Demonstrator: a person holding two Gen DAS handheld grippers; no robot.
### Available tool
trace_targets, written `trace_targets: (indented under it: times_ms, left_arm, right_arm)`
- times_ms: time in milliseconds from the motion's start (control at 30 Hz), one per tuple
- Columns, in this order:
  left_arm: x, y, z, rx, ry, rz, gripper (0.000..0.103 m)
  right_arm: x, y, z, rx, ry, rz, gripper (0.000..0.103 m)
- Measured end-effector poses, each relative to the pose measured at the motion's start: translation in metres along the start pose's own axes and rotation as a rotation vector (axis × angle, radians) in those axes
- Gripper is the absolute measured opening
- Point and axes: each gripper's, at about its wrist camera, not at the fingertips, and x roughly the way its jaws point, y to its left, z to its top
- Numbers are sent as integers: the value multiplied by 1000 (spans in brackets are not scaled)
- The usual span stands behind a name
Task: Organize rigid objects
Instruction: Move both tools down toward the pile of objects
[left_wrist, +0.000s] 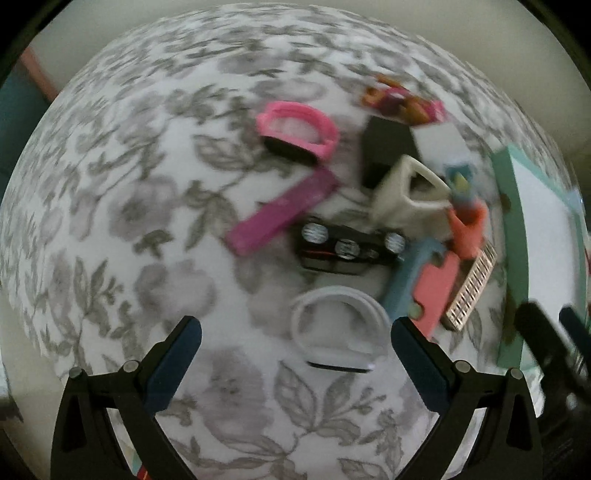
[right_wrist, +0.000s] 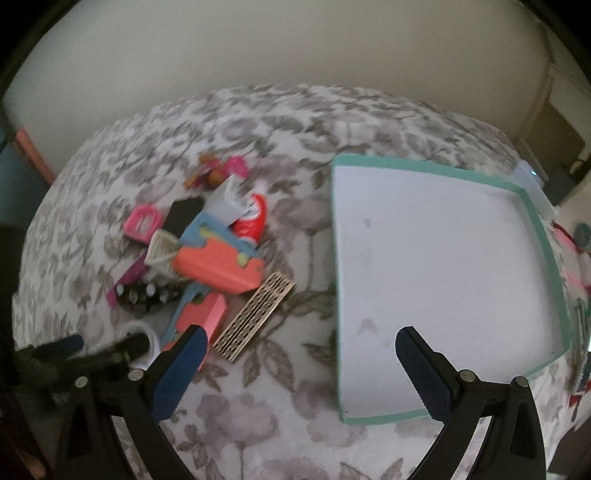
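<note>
A pile of small rigid objects lies on a floral cloth. In the left wrist view my left gripper (left_wrist: 295, 332) is open, just above a white ring-shaped piece (left_wrist: 338, 325) that lies between its fingers. Beyond it lie a black battery holder (left_wrist: 347, 245), a magenta bar (left_wrist: 282, 210), a pink ring piece (left_wrist: 299, 129), a cream triangular holder (left_wrist: 406, 192) and coral-and-blue parts (left_wrist: 432, 284). My right gripper (right_wrist: 299, 354) is open and empty, over the cloth beside a teal-rimmed white tray (right_wrist: 543, 236). The pile (right_wrist: 218, 254) is to its left.
A perforated tan strip (right_wrist: 255, 317) lies between the pile and the tray. A red-and-white tube (right_wrist: 253, 218) and a black box (right_wrist: 184, 214) sit in the pile. The tray's rim (left_wrist: 511, 229) shows at the right of the left wrist view. A wall stands behind the bed.
</note>
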Motion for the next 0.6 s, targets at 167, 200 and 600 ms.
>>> trace_targets:
  times_ms: [167, 200, 600]
  left_arm:
    - [4, -16, -3, 39, 5, -44, 80]
    - [3, -18, -3, 45, 3, -46, 78]
    - [-9, -39, -4, 89, 7, -88, 58]
  right_arm:
    - [0, 0, 4, 13, 0, 23, 103]
    - [0, 0, 5, 12, -1, 30, 103]
    - [5, 4, 6, 28, 12, 77, 103]
